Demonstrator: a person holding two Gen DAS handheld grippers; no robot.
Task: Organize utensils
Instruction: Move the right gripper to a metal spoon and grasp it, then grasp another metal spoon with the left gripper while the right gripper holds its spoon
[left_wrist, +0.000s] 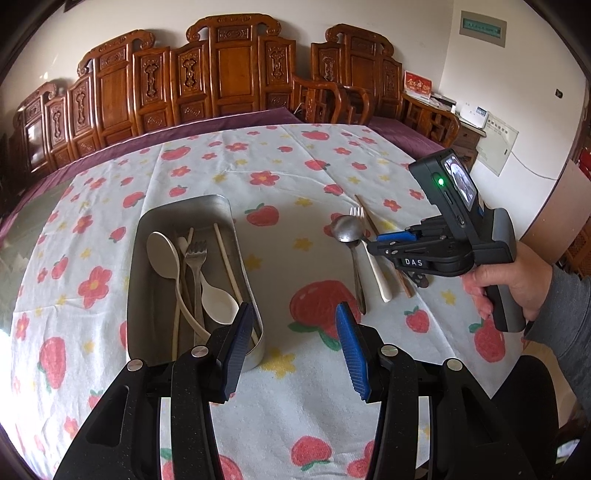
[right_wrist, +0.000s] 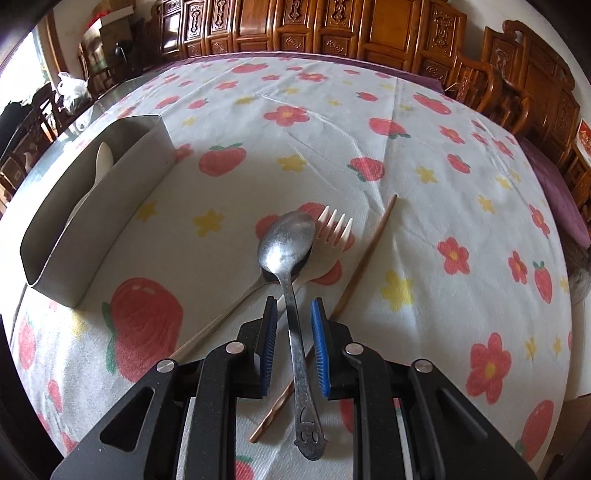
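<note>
Here, in the left wrist view, the left hand-held gripper (left_wrist: 295, 323) hovers half open, empty, over the strawberry-print bench (left_wrist: 295, 166); the metal tray (left_wrist: 147, 236) sits just left, carved wooden chairs (left_wrist: 229, 70) beyond. In the right wrist view, the right hand-held gripper (right_wrist: 294, 308) straddles the metal spoon (right_wrist: 290, 254), pads apart from it.

The right gripper (right_wrist: 294, 347) points down at a white tablecloth (right_wrist: 424, 155) printed with red strawberries and flowers. A dull steel spoon (right_wrist: 290, 243) runs lengthwise between its blue ribbed pads (right_wrist: 320, 354), with a gap showing on each side of the handle. The bowl lies over a cream plastic fork (right_wrist: 334, 229). A thin brown wooden chopstick (right_wrist: 369, 254) lies just right of them. A rectangular metal tray (right_wrist: 122, 192) stands to the left, holding a cream spoon (right_wrist: 103, 158).
</note>
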